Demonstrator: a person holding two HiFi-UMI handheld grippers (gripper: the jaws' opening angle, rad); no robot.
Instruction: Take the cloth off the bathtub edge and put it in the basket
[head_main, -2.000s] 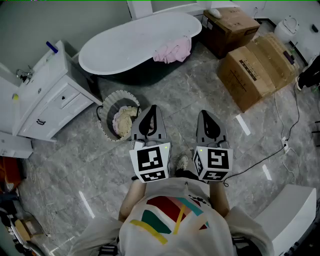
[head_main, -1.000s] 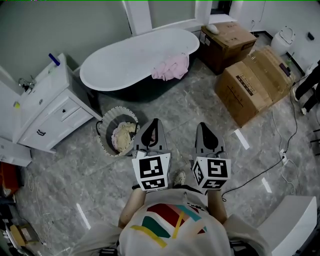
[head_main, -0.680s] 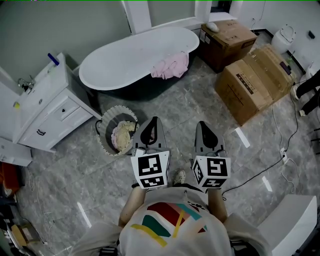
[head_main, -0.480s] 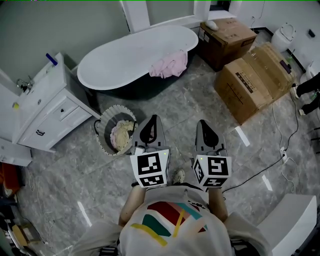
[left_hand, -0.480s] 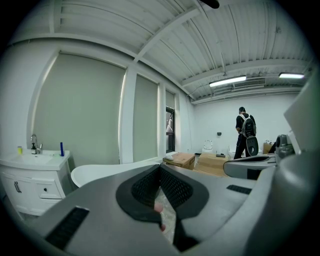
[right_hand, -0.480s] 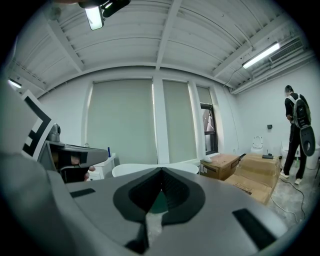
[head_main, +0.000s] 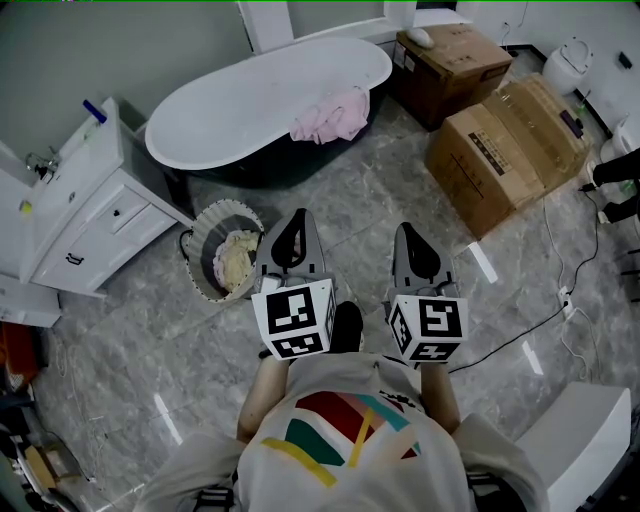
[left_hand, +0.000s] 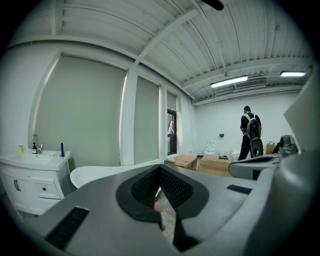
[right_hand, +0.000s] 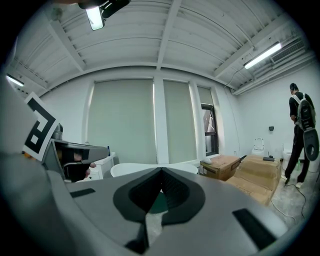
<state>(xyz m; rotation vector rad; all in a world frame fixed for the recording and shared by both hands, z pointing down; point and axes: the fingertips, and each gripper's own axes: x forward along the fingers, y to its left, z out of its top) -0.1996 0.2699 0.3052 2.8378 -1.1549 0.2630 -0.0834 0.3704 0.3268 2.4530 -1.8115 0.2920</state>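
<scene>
A pink cloth (head_main: 330, 117) hangs over the near rim of the white bathtub (head_main: 250, 95). The round wicker basket (head_main: 196, 275) stands on the floor in front of the tub, with a cream cloth in it. My left gripper (head_main: 293, 222) is held level over the floor just right of the basket, shut and empty. Beside it my right gripper (head_main: 411, 232) is also shut and empty. Both point toward the tub, well short of the cloth. In the left gripper view the jaws (left_hand: 160, 171) meet, with the tub (left_hand: 95, 174) beyond them. The right gripper view shows the same, its jaws (right_hand: 161, 172) closed.
A white vanity cabinet (head_main: 85, 205) stands left of the basket. Cardboard boxes (head_main: 505, 140) lie to the right of the tub, with a toilet (head_main: 572, 60) behind them. A cable (head_main: 530, 318) runs across the floor at the right. A person (left_hand: 250, 134) stands far off.
Both grippers have moved a little forward toward the tub, side by side. They stay shut and empty. The cloth and basket have not moved.
</scene>
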